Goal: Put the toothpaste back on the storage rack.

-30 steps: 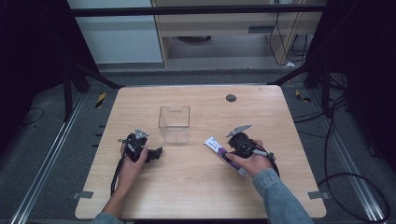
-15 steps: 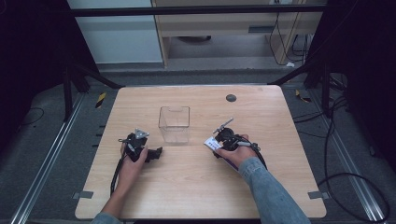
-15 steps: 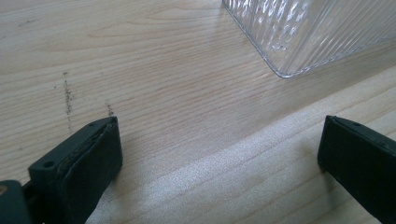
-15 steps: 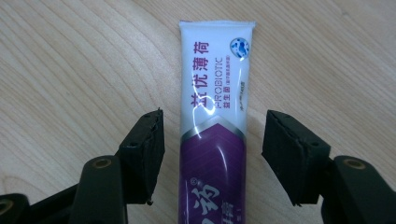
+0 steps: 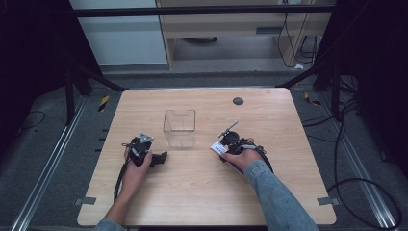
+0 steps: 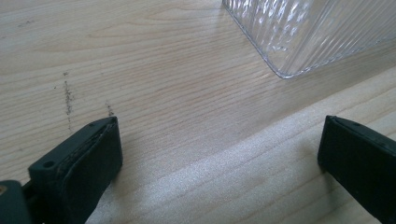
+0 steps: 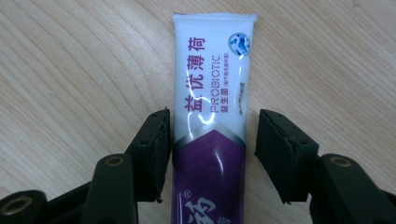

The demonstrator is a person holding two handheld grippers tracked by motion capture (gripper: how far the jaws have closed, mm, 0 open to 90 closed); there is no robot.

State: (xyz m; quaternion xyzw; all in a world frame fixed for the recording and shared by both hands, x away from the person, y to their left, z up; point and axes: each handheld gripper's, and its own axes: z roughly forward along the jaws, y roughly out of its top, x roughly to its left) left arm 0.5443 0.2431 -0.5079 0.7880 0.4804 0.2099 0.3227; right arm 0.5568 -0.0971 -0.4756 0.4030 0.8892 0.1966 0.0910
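1. Right gripper (image 7: pixel 211 154): jaws parted on either side of a white-and-purple toothpaste tube (image 7: pixel 210 116). One pad touching or just beside one long edge; a small gap at the other edge. Not yet clamped.
2. Tube lying flat on the wooden table (image 7: pixel 70 70), long axis running straight away between the pads, crimped white end farthest out, purple end back toward the gripper body. Pads square across the narrow width, so closing looks like all the next move calls for.
3. Seen from above: right gripper (image 5: pixel 226 146) over the tube (image 5: pixel 219 148), just beside the clear ribbed plastic box (image 5: pixel 179 128), which stands out past the tube's far end and to one side.
4. Left gripper (image 6: pixel 219 158): jaws wide apart, nothing between them but bare table. Corner of the box (image 6: pixel 317 32) ahead and off to one side, apart from both pads.
5. From above, left gripper (image 5: pixel 144 151) resting on the table near the box's other side, well apart from the tube; right hand plainly nearer it.
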